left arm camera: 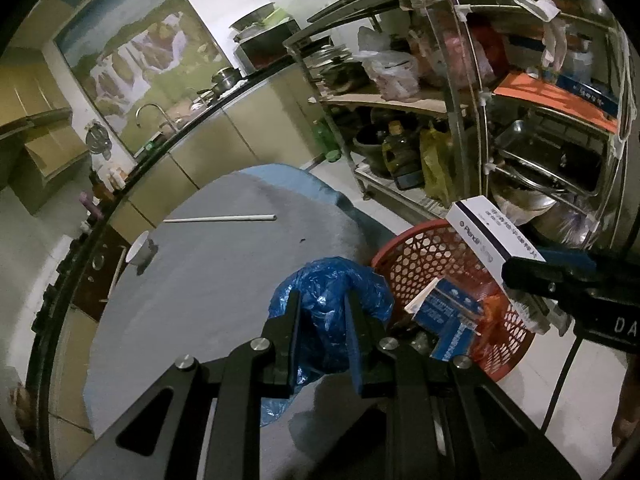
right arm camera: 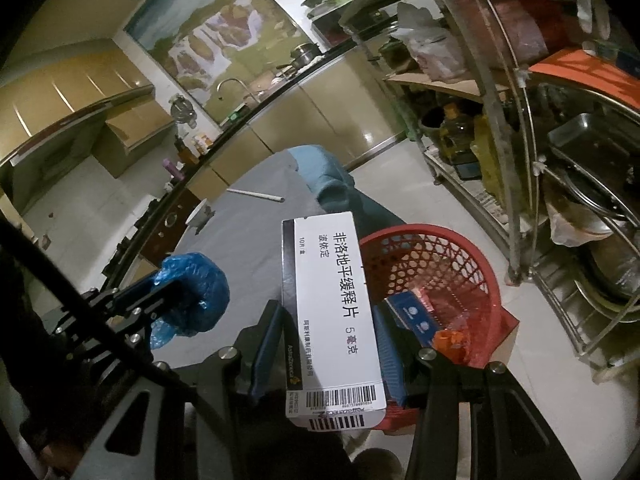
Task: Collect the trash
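Note:
My left gripper [left arm camera: 322, 300] is shut on a crumpled blue plastic bag [left arm camera: 326, 284], held above the grey table [left arm camera: 200, 280] near its right edge. It also shows in the right wrist view [right arm camera: 192, 292]. My right gripper [right arm camera: 328, 312] is shut on a white medicine box [right arm camera: 332, 320] with black print, held over the near rim of the red mesh basket [right arm camera: 472, 264]. The box also shows in the left wrist view [left arm camera: 488, 236], above the basket [left arm camera: 404, 256]. The basket holds blue boxes [left arm camera: 444, 312] and an orange wrapper [right arm camera: 450, 340].
A white stick [left arm camera: 220, 219] and a tipped white paper cup [left arm camera: 140, 248] lie on the table. A metal rack [left arm camera: 480, 100] full of pots, bags and bottles stands on the right. A kitchen counter [left arm camera: 224, 104] with a sink runs behind.

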